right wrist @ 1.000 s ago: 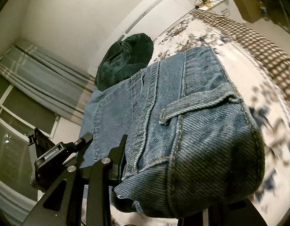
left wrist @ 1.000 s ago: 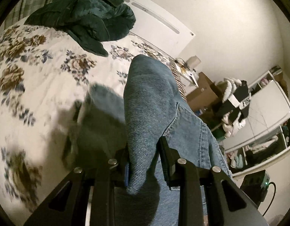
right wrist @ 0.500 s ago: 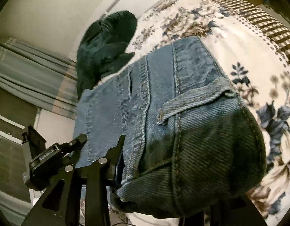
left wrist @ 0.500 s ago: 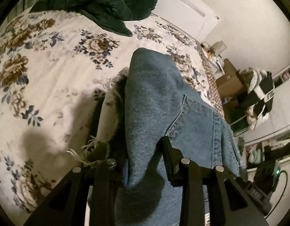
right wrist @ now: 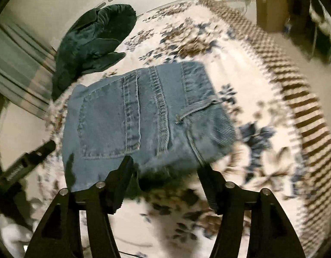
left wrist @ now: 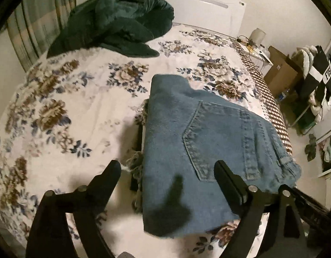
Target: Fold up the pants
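**Blue jeans are lying folded on the flowery bed**

I am holding my left gripper [left wrist: 167,169] over the folded blue denim pants [left wrist: 206,148]. Its two black fingers are standing wide apart, and nothing is sitting between them. I am holding my right gripper [right wrist: 165,167] just above the near edge of the same pants [right wrist: 144,116]. Its fingers are spread wide too, and they are not pinching anything.

The pants are lying flat on the white bedspread with brown and blue flowers [left wrist: 79,107]. A back pocket is facing up. Frayed threads are sticking out at the left side of the pile. A dark green fluffy blanket [left wrist: 118,21] is sitting bunched up far back, well apart from the pants.
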`<control>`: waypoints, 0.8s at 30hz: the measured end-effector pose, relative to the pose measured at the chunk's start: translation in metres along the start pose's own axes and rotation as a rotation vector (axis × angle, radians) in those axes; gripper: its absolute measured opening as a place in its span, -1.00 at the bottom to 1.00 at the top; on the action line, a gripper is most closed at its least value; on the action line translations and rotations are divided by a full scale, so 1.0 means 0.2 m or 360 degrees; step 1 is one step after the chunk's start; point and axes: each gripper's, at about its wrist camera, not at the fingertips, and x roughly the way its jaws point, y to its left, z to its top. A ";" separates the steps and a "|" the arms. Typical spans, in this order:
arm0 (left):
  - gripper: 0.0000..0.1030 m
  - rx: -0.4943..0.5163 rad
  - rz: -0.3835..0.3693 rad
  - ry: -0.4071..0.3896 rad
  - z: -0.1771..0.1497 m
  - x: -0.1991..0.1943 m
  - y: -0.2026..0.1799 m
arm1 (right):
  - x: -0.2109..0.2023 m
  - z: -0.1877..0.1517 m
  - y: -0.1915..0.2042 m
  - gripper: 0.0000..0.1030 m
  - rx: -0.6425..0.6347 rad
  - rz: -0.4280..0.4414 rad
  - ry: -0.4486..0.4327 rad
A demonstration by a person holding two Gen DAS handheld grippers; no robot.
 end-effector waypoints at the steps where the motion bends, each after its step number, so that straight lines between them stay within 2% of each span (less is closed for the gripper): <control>1: 0.81 0.0012 0.0025 -0.0010 -0.01 -0.04 -0.02 | -0.07 -0.02 0.02 0.62 -0.0040 -0.0080 -0.0044; 5: 0.84 0.0059 0.0085 -0.0076 -0.07 -0.23 -0.08 | -0.34 -0.09 0.09 0.76 -0.0166 -0.0347 -0.0210; 9: 0.88 0.0075 0.0112 -0.0133 -0.14 -0.44 -0.14 | -0.63 -0.15 0.13 0.81 -0.0239 -0.0465 -0.0358; 12: 0.89 0.0082 0.0120 -0.0183 -0.22 -0.64 -0.18 | -0.85 -0.22 0.17 0.82 -0.0286 -0.0475 -0.0429; 24: 0.89 0.0043 0.0198 -0.0406 -0.56 -1.45 -0.33 | -1.84 -0.65 0.21 0.82 -0.0366 -0.0340 -0.0667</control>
